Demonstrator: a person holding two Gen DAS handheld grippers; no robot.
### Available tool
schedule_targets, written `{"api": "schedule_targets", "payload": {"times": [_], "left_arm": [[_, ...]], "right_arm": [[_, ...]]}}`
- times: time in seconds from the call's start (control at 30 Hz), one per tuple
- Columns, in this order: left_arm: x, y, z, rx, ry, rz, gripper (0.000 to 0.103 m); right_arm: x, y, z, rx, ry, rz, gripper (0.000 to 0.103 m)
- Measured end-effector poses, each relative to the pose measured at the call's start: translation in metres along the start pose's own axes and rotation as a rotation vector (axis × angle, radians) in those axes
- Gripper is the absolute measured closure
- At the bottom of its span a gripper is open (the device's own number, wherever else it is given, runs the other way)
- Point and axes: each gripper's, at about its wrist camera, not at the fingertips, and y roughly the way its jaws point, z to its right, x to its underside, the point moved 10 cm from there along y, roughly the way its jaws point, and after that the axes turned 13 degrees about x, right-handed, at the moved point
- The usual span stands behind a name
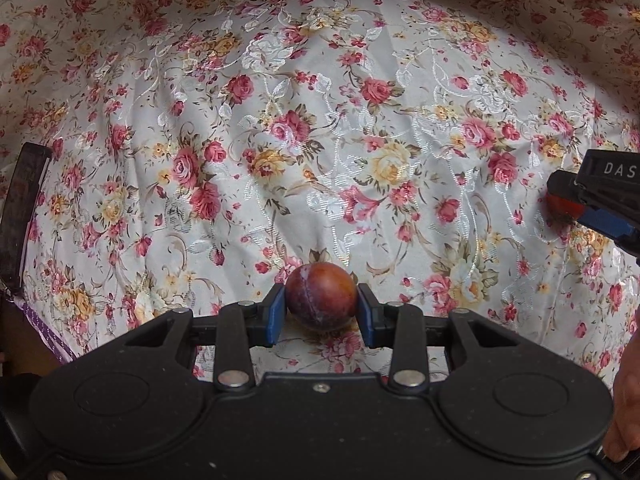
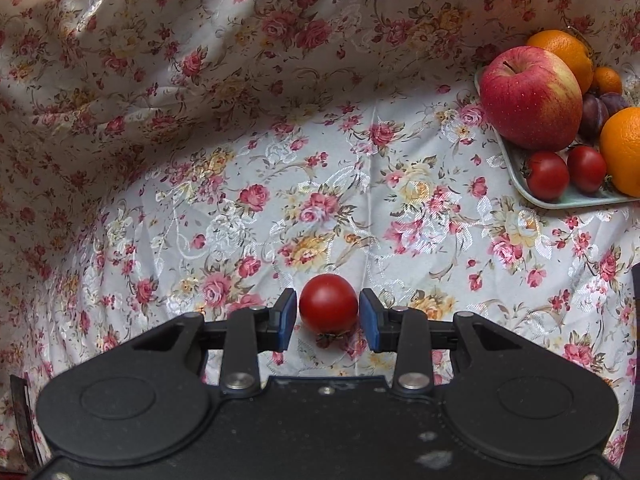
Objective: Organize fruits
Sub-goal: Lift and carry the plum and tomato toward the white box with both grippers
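A dark red-purple plum [image 1: 322, 298] sits between the blue pads of my left gripper [image 1: 322, 309], which is shut on it and points down at the floral cloth [image 1: 320, 140]. In the right wrist view my right gripper [image 2: 329, 313] is shut on a small red tomato [image 2: 328, 302], stem side down, close over the cloth. The left wrist view also catches that right gripper [image 1: 580, 204] at the right edge with the tomato [image 1: 558, 207] in it. A pale green tray [image 2: 560, 202] at the upper right holds an apple [image 2: 530, 98], two oranges [image 2: 560, 50], plums [image 2: 600, 108] and two tomatoes [image 2: 548, 176].
The floral cloth rises in folds behind the flat area [image 2: 160, 60]. A dark upright object [image 1: 20, 208] stands at the left edge of the left wrist view. A person's hand [image 1: 628, 412] shows at the lower right.
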Motion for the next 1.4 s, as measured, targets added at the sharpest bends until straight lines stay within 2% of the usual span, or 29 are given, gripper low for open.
{"api": "schedule_targets", "payload": {"times": [0.07, 0.23, 0.43, 0.63, 1.03, 1.4], "left_arm": [[0.000, -0.003, 0.002, 0.001, -0.002, 0.005, 0.057], [0.001, -0.011, -0.003, 0.001, -0.013, 0.014, 0.057], [0.001, -0.018, -0.005, 0.005, -0.025, 0.019, 0.057], [0.003, -0.027, 0.007, 0.005, -0.005, 0.026, 0.057], [0.003, -0.024, 0.061, -0.001, 0.078, 0.022, 0.057], [0.010, -0.017, 0.099, 0.010, 0.120, -0.006, 0.058]], "right_arm": [[0.002, 0.005, 0.001, 0.000, 0.024, -0.022, 0.065], [-0.001, 0.004, 0.000, 0.028, 0.013, 0.015, 0.067], [0.002, 0.001, 0.004, 0.020, 0.026, 0.007, 0.068], [0.000, -0.013, 0.018, -0.004, 0.045, 0.001, 0.068], [-0.003, -0.039, 0.069, 0.007, 0.001, 0.019, 0.068], [0.004, -0.059, 0.097, -0.045, -0.040, 0.011, 0.068]]}}
